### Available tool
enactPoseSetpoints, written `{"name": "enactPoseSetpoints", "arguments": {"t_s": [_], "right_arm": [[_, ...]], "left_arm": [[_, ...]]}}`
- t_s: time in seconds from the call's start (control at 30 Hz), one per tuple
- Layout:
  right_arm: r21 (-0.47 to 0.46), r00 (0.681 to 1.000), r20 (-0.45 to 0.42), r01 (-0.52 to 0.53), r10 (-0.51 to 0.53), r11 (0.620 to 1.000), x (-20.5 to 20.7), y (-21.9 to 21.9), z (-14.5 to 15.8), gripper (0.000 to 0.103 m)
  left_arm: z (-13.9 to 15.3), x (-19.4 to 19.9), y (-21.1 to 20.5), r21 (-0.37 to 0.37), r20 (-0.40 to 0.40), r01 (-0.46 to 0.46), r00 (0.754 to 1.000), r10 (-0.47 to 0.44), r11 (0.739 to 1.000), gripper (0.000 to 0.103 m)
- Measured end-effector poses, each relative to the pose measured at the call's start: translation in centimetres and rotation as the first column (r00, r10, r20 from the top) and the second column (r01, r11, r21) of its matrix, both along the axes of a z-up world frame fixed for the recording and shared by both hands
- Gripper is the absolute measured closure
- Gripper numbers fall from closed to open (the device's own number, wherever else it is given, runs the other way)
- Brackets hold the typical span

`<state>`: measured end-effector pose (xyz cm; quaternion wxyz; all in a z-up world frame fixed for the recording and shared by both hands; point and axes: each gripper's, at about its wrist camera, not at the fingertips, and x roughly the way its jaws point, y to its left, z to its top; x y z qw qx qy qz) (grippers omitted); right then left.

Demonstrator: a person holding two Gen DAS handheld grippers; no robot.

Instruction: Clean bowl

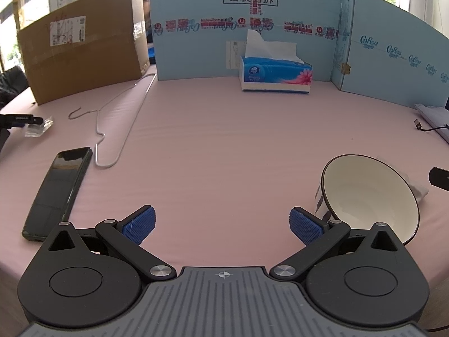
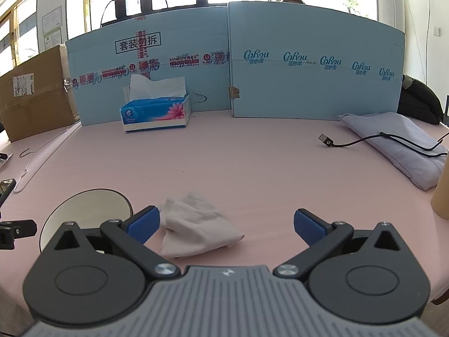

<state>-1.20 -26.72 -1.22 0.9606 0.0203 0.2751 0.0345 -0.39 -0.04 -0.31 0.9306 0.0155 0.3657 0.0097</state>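
Currently, ordered near to far, all placed against the bowl:
Left gripper (image 1: 223, 226): hanging released, blue pads spread wide, gripping nothing, its right finger sitting just beside the bowl's near-left rim.
Right gripper (image 2: 226, 226): also hanging released and empty, its left finger hovering just right of the bowl.
Bowl (image 1: 370, 196): resting on the pink tablecloth (image 1: 224, 146), tilting so its white inside is facing left.
Crumpled tissue (image 2: 196, 224): lying just right of the bowl, between the right gripper's fingers.
Phone (image 1: 57, 193): lying well left of the bowl.
Wire hanger (image 1: 118, 129): lying left and beyond the bowl.
Tissue box (image 1: 276, 74): standing far beyond the bowl, against the blue cardboard wall (image 1: 196, 42).
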Motion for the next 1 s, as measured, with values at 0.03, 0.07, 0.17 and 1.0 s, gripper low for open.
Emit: {"name": "enactPoseSetpoints", "arguments": {"t_s": [0.03,0.07,0.17,1.0], "right_arm": [[0.0,1.0,0.0,0.001,-0.001,1.0,0.0,0.0,0.0,0.0],[0.001,1.0,0.0,0.001,-0.001,1.0,0.0,0.0,0.0,0.0],[0.002,1.0,0.0,0.002,-0.002,1.0,0.0,0.0,0.0,0.0],[0.042,0.986,0.152,-0.074,0.067,0.996,-1.2,-0.6,0.1,0.0]], "left_arm": [[0.0,0.0,0.0,-0.001,0.0,0.0,1.0,0.0,1.0,0.0],[0.0,0.0,0.0,-0.002,-0.001,0.0,1.0,0.0,1.0,0.0],[0.0,0.0,0.0,-0.004,-0.001,-0.001,1.0,0.001,1.0,0.0],[0.4,-0.5,0.8,-0.095,0.049,0.014,0.999,-0.009,0.995,0.0]]}}
